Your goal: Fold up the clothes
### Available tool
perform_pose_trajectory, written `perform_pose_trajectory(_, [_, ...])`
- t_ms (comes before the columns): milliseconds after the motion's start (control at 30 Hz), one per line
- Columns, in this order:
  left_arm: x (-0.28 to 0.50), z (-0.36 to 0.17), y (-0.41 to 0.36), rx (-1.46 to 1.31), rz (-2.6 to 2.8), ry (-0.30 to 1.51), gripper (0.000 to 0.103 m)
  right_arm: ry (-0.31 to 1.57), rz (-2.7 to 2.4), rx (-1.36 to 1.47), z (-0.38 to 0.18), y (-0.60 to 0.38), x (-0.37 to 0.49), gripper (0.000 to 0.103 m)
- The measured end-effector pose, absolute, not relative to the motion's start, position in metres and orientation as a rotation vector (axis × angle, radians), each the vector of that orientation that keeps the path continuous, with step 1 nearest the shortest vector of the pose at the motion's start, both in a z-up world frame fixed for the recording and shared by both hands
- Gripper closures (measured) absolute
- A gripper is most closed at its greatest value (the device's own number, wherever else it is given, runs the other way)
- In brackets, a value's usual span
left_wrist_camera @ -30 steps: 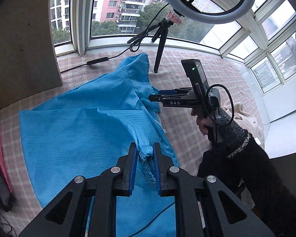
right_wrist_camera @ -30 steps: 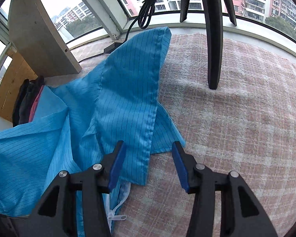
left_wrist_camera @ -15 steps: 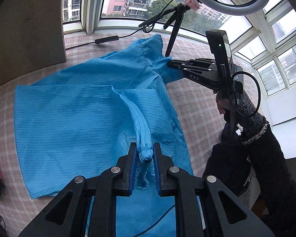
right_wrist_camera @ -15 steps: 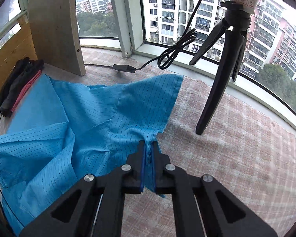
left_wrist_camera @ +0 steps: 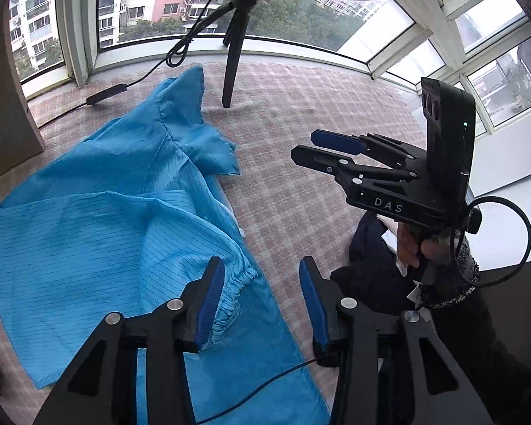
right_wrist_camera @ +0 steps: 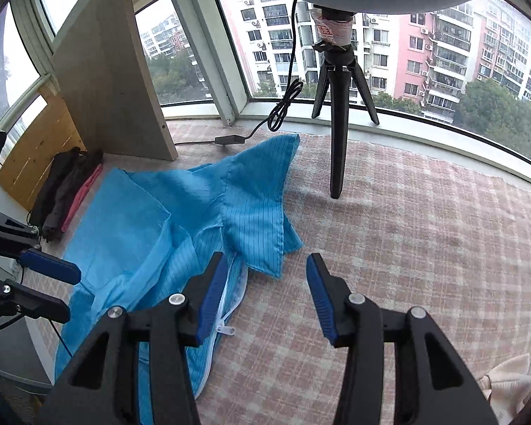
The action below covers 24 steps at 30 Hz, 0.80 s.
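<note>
A blue pinstriped garment (left_wrist_camera: 88, 233) lies spread on the checked cloth, one sleeve folded across its body. The sleeve's elastic cuff (left_wrist_camera: 237, 283) lies just right of my left gripper's left finger. My left gripper (left_wrist_camera: 262, 301) is open and empty above the garment's right edge. My right gripper (right_wrist_camera: 265, 290) is open and empty, just right of the hood (right_wrist_camera: 262, 209) and the white zip (right_wrist_camera: 226, 326). It also shows in the left wrist view (left_wrist_camera: 322, 148), held above the cloth. The left gripper shows at the left edge of the right wrist view (right_wrist_camera: 63, 290).
A black tripod (right_wrist_camera: 336, 131) with a ring light stands on the pink checked cloth (right_wrist_camera: 424, 248) by the window, its cable (left_wrist_camera: 131, 81) trailing behind the garment. Dark and pink clothes (right_wrist_camera: 67, 191) are piled at the far left. A cream garment (right_wrist_camera: 506, 379) lies at the right.
Both grippers have opened and let go of the garment. The cuff and the hood have dropped onto the cloth. The right gripper has drawn back to the right.
</note>
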<state>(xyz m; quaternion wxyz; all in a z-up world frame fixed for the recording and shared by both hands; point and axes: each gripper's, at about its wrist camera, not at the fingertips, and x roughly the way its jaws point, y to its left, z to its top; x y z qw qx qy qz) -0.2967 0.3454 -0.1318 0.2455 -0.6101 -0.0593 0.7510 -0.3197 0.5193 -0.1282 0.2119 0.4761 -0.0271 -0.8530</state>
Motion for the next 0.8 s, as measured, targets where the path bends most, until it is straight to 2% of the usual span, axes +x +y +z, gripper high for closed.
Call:
perform_pose_trajectory(100, [-0.305,-0.131,0.355,-1.701,2.110,-0.076,0.058,-0.306,-2.305,1.347,-0.135,0.544,-0.296,0.056])
perform_pose_trajectory(167, [-0.299,-0.124,0.346,-1.648,2.151,-0.069,0.056,-0.411,-2.229,1.358,-0.145,0.547,-0.278,0.056])
perform_pose_trajectory(300, [-0.275,-0.134,0.318,-1.676,2.240,0.066,0.056,-0.415,-2.150,1.430,-0.170,0.525,-0.251,0.056])
perform_pose_trajectory(467, [-0.236,-0.171,0.267,-1.723,2.277,0.084,0.056,-0.564,-2.065,1.520,-0.204,0.492,-0.242,0.056])
perform_pose_trajectory(633, [-0.215,-0.213,0.229,-1.823,2.281,0.229,0.058,-0.636,-2.052,1.599,-0.218,0.459,-0.238,0.056])
perform_pose_trajectory(800, [-0.213,-0.210,0.211,-1.706,2.288,0.067,0.058,-0.864,-2.051,1.585,-0.228,0.448,-0.214,0.055])
